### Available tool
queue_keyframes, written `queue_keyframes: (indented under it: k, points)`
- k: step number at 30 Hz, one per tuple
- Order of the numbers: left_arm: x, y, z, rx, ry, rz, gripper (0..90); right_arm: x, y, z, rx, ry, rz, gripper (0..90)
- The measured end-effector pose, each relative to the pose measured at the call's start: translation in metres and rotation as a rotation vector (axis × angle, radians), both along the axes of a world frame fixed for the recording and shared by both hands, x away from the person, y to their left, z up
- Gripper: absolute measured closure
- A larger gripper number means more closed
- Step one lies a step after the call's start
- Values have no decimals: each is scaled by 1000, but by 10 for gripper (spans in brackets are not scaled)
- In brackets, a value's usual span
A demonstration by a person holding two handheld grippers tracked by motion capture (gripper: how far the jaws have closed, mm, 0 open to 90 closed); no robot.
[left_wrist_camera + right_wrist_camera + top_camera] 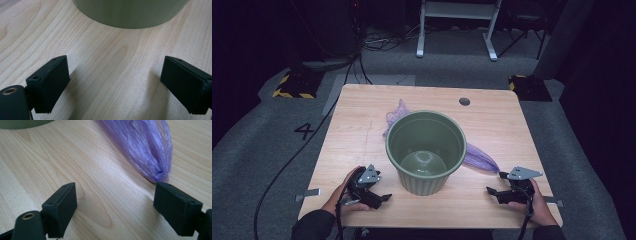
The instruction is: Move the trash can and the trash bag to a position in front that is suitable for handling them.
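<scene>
Bucket (426, 150) as landmark: in the high view the green bucket stands upright and empty in the middle of the wooden worktop (362, 110), with a purple plastic bag (481, 158) lying flat under and behind it, one end poking out to its right. The left tongs (383, 198) rest near its left foot, the right tongs (492, 191) near its right, both on the near edge, probably parked ready to begin. In the left gripper view the jaws stand wide apart with bare wood between them and the bucket's base (130, 12) just ahead. In the right gripper view the jaws are likewise spread and hold nothing; the bag's knotted tip (160, 173) lies just beyond one jaw, likely the first grab.
</scene>
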State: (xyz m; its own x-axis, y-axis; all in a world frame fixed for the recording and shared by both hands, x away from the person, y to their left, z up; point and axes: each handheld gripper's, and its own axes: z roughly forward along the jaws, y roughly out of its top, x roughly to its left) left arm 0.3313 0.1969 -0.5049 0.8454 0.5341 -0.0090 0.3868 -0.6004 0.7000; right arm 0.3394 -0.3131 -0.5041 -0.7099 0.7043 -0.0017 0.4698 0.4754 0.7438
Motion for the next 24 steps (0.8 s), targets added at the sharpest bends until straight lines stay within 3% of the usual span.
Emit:
queue_keyframes:
  k: [17,20,24]
  points:
    - [-1,0,0,-1,-2,5,82,-1,1,0,-9,-8,-13,177]
    - [-1,0,0,-1,-2,5,82,-3,2,2,-12,-21,-9,207]
    - [0,0,0,-1,-1,5,82,-6,7,9,17,-32,7,212]
